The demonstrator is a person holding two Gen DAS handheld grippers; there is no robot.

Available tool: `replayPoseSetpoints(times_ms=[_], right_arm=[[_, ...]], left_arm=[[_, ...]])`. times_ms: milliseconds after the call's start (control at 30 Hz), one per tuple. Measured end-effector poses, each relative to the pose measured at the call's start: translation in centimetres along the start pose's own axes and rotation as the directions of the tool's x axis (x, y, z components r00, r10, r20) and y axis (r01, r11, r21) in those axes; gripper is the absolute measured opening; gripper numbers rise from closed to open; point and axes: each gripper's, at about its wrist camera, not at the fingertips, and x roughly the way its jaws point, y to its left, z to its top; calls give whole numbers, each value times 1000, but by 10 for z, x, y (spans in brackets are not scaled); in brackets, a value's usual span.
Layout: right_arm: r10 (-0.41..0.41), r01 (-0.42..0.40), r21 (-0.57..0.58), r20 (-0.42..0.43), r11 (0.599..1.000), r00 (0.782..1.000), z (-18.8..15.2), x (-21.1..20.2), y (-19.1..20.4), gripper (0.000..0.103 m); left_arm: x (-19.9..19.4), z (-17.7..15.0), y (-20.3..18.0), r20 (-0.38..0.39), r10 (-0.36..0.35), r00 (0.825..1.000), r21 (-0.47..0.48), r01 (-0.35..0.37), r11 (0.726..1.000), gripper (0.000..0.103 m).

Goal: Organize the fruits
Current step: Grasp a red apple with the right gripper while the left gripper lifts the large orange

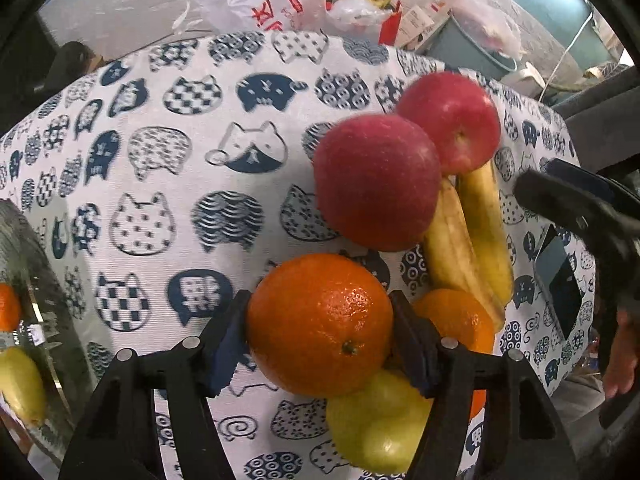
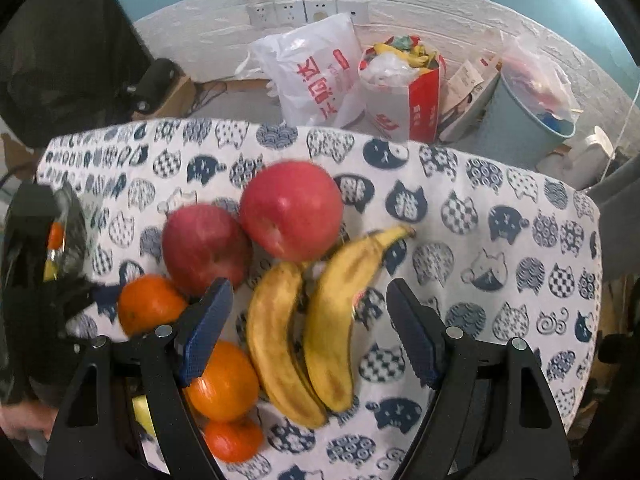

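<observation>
Between the pads of the left hand-held gripper (image 1: 320, 322) sits a round, shiny orange (image 1: 319, 325), pinched tight, near the other fruit on the worktop (image 1: 160, 184). Right hand-held gripper (image 2: 310, 326) is spread wide over two yellow bananas (image 2: 304, 332), lying lengthways between its fingers.

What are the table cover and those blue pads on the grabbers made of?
The cover looks like woven cotton-type cloth, matte: a fine ribbed weave shows under the printed cats. The pads look like rubber or soft plastic, dull blue, with a stippled grip texture; which one, I cannot tell. On the left gripper they press an orange.
</observation>
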Motion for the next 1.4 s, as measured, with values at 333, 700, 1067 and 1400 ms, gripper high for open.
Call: replayPoseSetpoints(times_ms=[333, 700, 1067, 1400], right_arm=[[26, -25, 73, -10, 997, 1000, 38, 26, 3, 80], [-6, 15, 118, -80, 993, 997, 46, 64, 5, 80], [14, -6, 113, -71, 994, 997, 43, 69, 9, 75], [-73, 72, 65, 10, 995, 997, 40, 43, 13, 75]], left_arm=[[-30, 14, 32, 87, 29, 996, -40, -26, 999, 69], [-39, 27, 46, 133, 40, 990, -77, -30, 997, 69], [-46, 18, 51, 137, 33, 990, -76, -22, 997, 69], [-56, 14, 52, 157, 38, 987, -75, -26, 997, 69]])
